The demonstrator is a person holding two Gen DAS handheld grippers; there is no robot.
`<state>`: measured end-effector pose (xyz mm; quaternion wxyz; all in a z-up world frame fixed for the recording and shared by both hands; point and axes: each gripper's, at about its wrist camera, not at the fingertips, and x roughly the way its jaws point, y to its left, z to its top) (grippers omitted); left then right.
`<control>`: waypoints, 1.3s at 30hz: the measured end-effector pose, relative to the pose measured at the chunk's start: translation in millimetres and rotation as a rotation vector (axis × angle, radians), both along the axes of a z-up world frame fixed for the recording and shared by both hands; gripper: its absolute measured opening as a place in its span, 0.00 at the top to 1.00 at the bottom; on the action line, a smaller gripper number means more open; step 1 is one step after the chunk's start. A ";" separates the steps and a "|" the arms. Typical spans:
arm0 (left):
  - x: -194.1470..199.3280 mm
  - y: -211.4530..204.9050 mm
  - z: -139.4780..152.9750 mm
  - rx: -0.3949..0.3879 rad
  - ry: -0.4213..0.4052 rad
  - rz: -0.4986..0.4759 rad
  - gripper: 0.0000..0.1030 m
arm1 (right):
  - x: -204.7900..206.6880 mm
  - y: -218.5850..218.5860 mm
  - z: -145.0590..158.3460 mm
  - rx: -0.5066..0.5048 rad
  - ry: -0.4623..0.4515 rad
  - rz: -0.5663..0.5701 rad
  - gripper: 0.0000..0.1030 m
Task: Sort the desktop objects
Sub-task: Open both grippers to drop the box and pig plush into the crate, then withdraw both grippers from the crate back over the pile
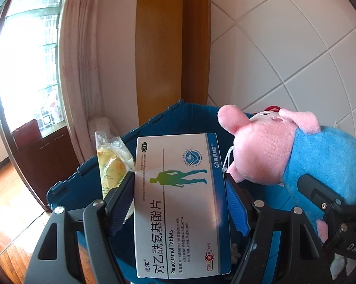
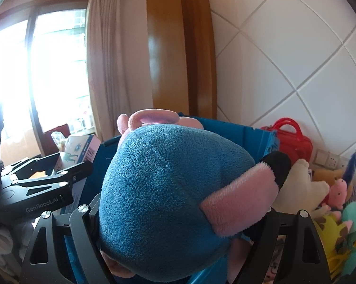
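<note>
Your left gripper (image 1: 180, 201) clamps the paracetamol box (image 1: 178, 203) flat across its width; your right gripper (image 2: 178, 232) squeezes the plush pig (image 2: 173, 201), both poised over the blue crate (image 1: 168, 123) ahead, probably for dropping in.

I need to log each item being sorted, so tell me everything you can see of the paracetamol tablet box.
The paracetamol tablet box is a flat white cardboard carton with a blue edge, printed with Chinese text, "Paracetamol Tablets", an OTC mark and green-to-blue human silhouettes. It looks closed and undamaged. The left gripper clamps it across its long sides, its printed face towards the camera, above the blue bin. The right wrist view shows its barcoded end. Only the finger pads visibly touch it.
</note>
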<state>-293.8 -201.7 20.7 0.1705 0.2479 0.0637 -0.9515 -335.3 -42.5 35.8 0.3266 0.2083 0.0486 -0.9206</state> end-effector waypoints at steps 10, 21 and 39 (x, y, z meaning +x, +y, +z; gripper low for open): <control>-17.7 -2.5 -3.9 -0.013 -0.040 -0.058 0.02 | -11.0 -4.5 -1.7 0.019 0.004 -0.071 0.06; -9.6 -3.9 -8.8 -0.001 -0.053 -0.059 0.02 | -2.0 1.4 -1.8 0.026 0.012 -0.086 0.06; 12.2 8.7 -9.7 0.010 -0.043 -0.086 0.02 | 19.9 12.7 -1.2 0.033 0.021 -0.104 0.05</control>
